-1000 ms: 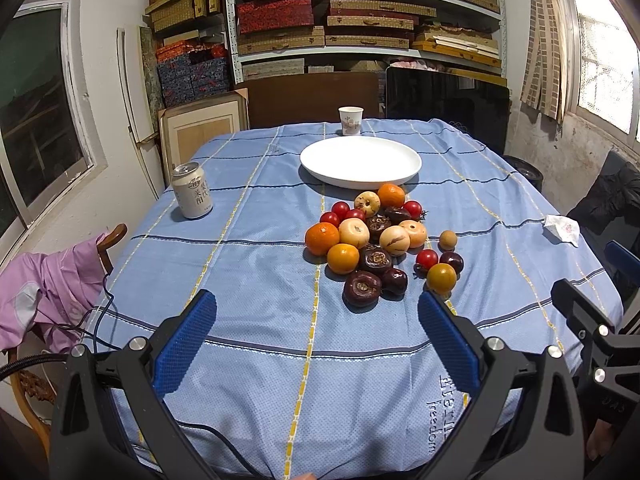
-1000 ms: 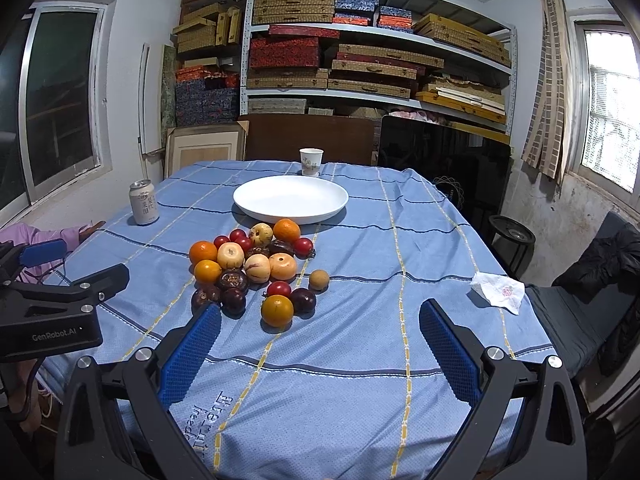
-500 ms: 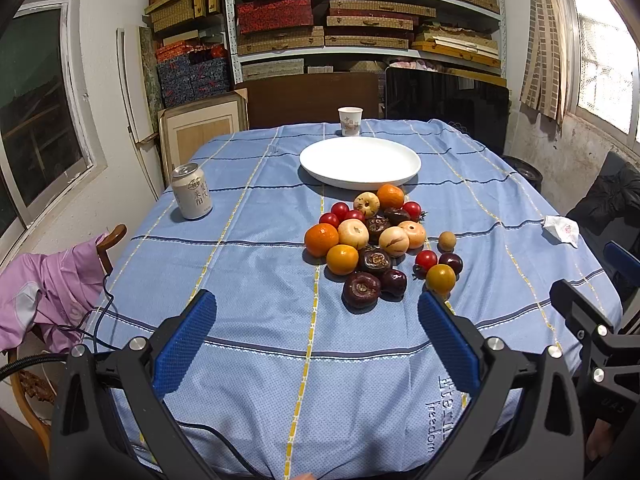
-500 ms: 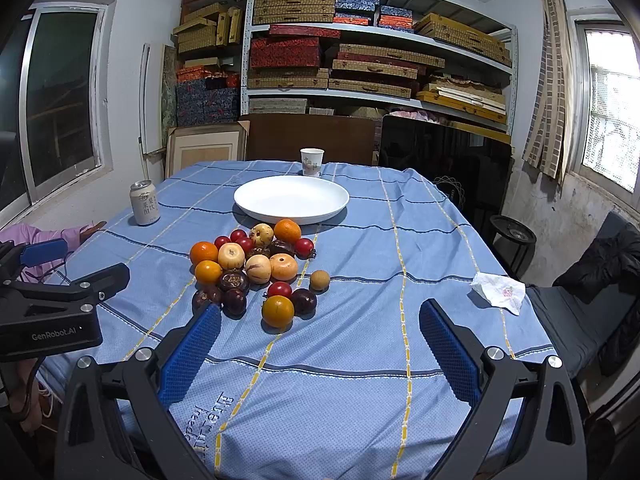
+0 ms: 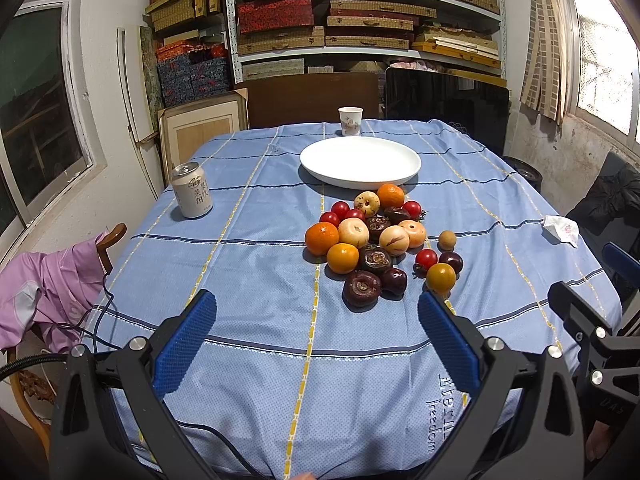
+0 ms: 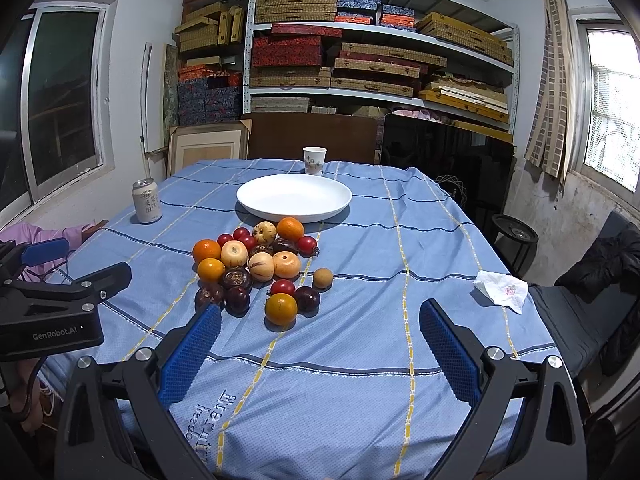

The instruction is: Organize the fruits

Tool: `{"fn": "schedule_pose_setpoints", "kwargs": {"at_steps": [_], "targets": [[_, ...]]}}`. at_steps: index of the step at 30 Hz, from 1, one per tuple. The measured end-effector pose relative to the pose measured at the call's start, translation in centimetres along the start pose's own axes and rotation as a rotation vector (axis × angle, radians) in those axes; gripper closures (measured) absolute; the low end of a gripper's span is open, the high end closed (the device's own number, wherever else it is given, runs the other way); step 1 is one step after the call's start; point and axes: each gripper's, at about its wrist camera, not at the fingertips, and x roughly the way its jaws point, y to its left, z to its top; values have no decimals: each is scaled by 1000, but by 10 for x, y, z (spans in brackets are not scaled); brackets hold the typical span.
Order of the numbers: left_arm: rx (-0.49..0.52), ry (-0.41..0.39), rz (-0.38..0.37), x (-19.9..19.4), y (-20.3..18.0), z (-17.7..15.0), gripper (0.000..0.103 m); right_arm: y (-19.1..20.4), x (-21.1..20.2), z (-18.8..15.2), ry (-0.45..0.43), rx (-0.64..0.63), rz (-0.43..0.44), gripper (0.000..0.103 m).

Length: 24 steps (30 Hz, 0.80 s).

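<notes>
While both grippers, left gripper (image 5: 316, 316) and right gripper (image 6: 320, 326), gape wide (nothing held), best first pick: outermost orange fruit (image 6: 281, 308), destined for white plate (image 6: 256, 204).

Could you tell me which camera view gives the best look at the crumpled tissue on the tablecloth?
The right wrist view: the crumpled tissue lies whole and well inside the frame, its small pink print visible. In the left wrist view the tissue sits near the right edge, smaller and more distorted by the fisheye.
</notes>
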Motion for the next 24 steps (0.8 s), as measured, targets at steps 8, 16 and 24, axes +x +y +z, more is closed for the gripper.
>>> {"fn": "schedule_pose_setpoints", "kwargs": {"at_steps": [8, 16, 24], "targets": [[0, 0, 0, 0, 0, 0, 4, 0, 0, 0, 0, 0, -1, 3], [-1, 0, -1, -1, 1, 0, 4, 0, 0, 0, 0, 0, 0, 3], [-1, 3, -2, -1, 3, 1, 4, 1, 0, -1, 3, 0, 2, 3]]}}
